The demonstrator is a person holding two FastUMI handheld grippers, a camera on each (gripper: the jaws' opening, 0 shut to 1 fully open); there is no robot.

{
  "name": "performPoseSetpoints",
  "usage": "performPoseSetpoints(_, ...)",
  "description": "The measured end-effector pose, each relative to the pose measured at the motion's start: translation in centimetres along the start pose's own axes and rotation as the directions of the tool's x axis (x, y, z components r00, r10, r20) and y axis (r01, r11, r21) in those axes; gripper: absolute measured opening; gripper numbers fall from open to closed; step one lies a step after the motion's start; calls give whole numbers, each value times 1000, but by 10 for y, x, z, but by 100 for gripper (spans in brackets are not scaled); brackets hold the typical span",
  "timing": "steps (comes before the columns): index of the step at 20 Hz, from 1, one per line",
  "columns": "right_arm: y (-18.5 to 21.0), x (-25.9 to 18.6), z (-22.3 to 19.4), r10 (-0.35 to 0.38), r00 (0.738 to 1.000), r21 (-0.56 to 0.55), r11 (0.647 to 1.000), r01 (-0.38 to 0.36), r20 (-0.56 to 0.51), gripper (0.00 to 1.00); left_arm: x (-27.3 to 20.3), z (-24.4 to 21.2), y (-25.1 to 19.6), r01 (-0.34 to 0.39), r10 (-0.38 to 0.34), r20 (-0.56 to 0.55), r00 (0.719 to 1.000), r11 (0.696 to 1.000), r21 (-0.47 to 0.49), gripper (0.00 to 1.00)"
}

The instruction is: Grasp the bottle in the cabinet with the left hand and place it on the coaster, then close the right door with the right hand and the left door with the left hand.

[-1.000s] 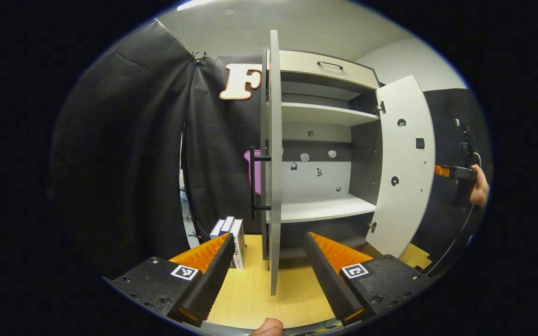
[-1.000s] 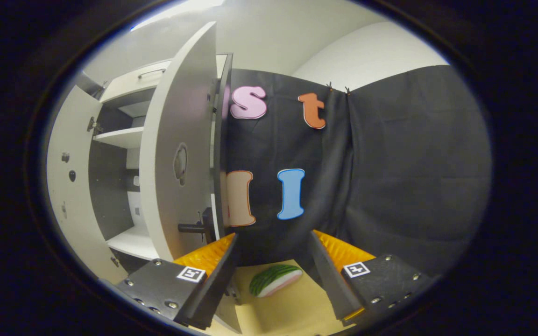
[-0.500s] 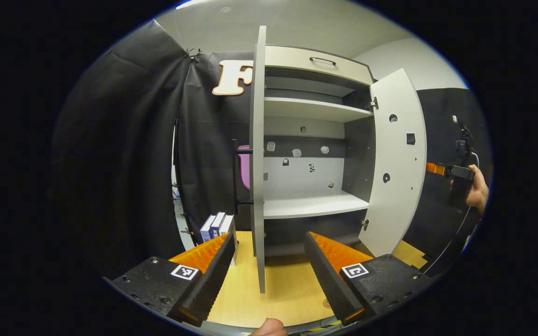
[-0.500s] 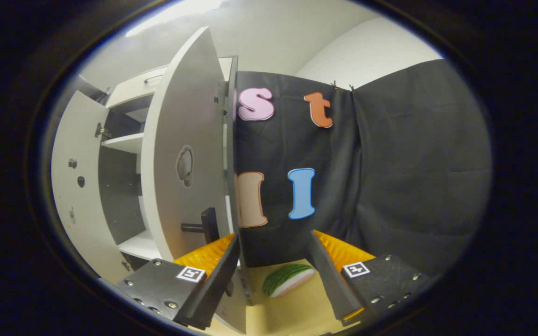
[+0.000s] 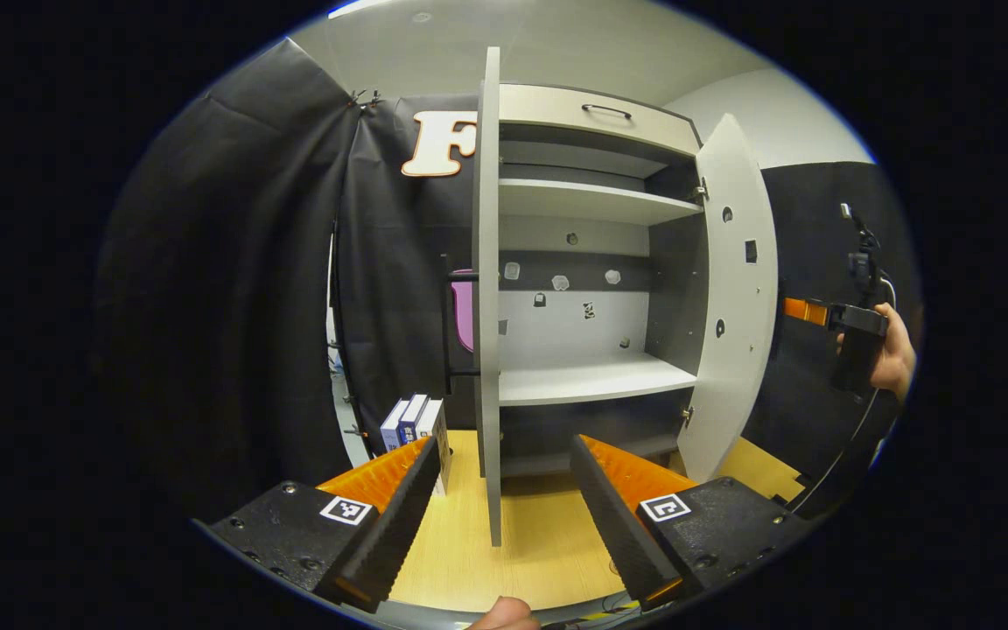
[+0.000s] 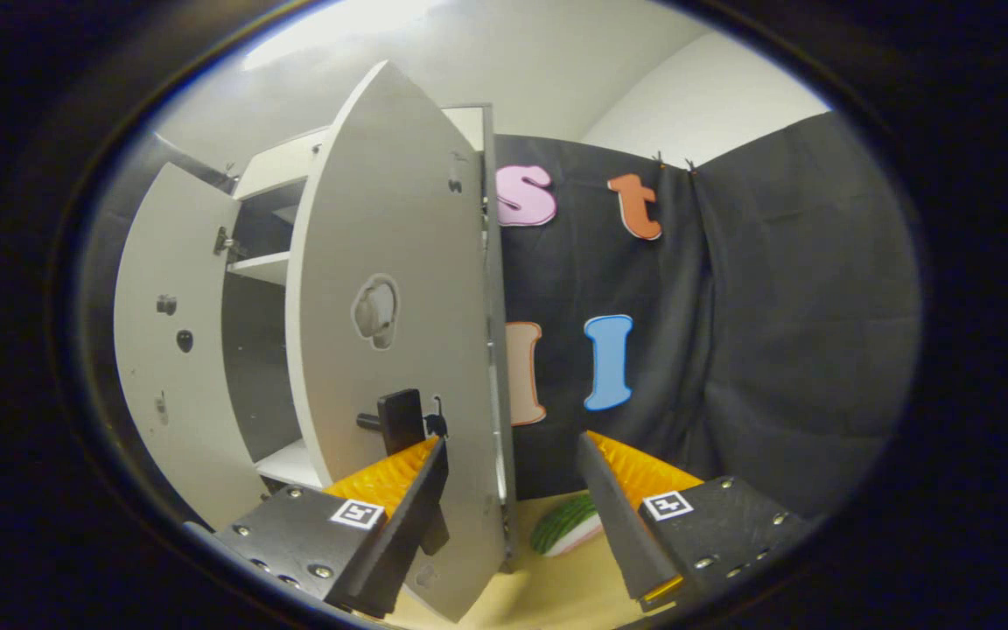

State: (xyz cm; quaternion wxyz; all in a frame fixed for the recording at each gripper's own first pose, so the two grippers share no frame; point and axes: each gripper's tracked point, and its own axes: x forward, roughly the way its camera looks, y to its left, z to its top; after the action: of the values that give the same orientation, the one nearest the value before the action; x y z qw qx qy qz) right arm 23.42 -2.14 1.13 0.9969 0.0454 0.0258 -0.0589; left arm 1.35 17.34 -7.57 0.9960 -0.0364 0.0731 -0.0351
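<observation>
Between the spread fingers of the left tool (image 5: 495,516), which grips nothing, the yellow worktop (image 5: 539,551) lies bare, and just ahead of the tips the left door (image 5: 488,297) stands edge-on, fully open, its dark handle (image 5: 450,332) on the far face. A small stack of boxes (image 5: 416,424) sits on the worktop beside the left finger. Beyond the door the cabinet (image 5: 591,262) shows bare shelves; no bottle or coaster can be made out there, so the placing step is judged done.

Farther off to the right, the right door (image 5: 736,297) has narrowed since a second ago, swinging from a broad face toward the cabinet front; behind it a hand (image 5: 893,354) carries the right tool (image 5: 819,313). From the right tool's own camera, its fingers (image 6: 399,516) are parted around nothing, the right tool (image 6: 513,525) set against the door's outer face just below its handle (image 6: 399,420). That face has widened and crossed toward the middle of the view, confirming a push in progress. A striped, melon-like object (image 6: 567,528) lies ahead of the tips on the worktop.

The right door is roughly part-closed; the left door is untouched and comes next.
</observation>
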Motion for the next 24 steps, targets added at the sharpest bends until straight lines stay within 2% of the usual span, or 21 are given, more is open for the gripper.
performPoseSetpoints(3,14,4,-4,8,1000,23,1000,-8,8,92,-1,3,7,-13,13,9,1000,1000,-9,96)
performPoseSetpoints(4,18,4,-5,13,1000,27,1000,-13,7,99,-4,3,9,-18,18,13,1000,1000,-14,95)
performPoseSetpoints(5,23,3,-5,25,1000,32,999,-25,6,92,-5,4,12,-23,23,14,1000,1000,-17,95)
performPoseSetpoints(7,30,-3,-3,53,999,32,998,-54,13,96,-6,3,22,-40,40,14,999,999,-19,95)
performPoseSetpoints(10,35,-8,2,84,996,17,996,-84,31,92,-7,-2,36,-71,71,3,997,997,-16,96)
performPoseSetpoints(11,35,-8,1,88,996,7,996,-89,31,99,-9,-4,41,-83,83,-1,997,996,-16,96)
performPoseSetpoints(15,43,7,-9,101,995,10,995,-101,-2,92,-15,-8,57,-113,113,-10,994,993,-36,96)
performPoseSetpoints(16,49,7,-7,107,994,18,994,-107,5,92,-16,-8,62,-125,125,-10,992,991,-37,96)
performPoseSetpoints(17,53,6,-4,111,994,23,993,-112,10,99,-17,-9,68,-138,137,-10,990,990,-37,96)
performPoseSetpoints(18,55,3,-3,118,993,21,993,-118,12,96,-18,-9,74,-151,151,-9,989,988,-34,96)
performPoseSetpoints(24,58,-33,2,162,987,-9,987,-162,18,96,-21,-15,121,-241,240,-22,971,969,-57,96)
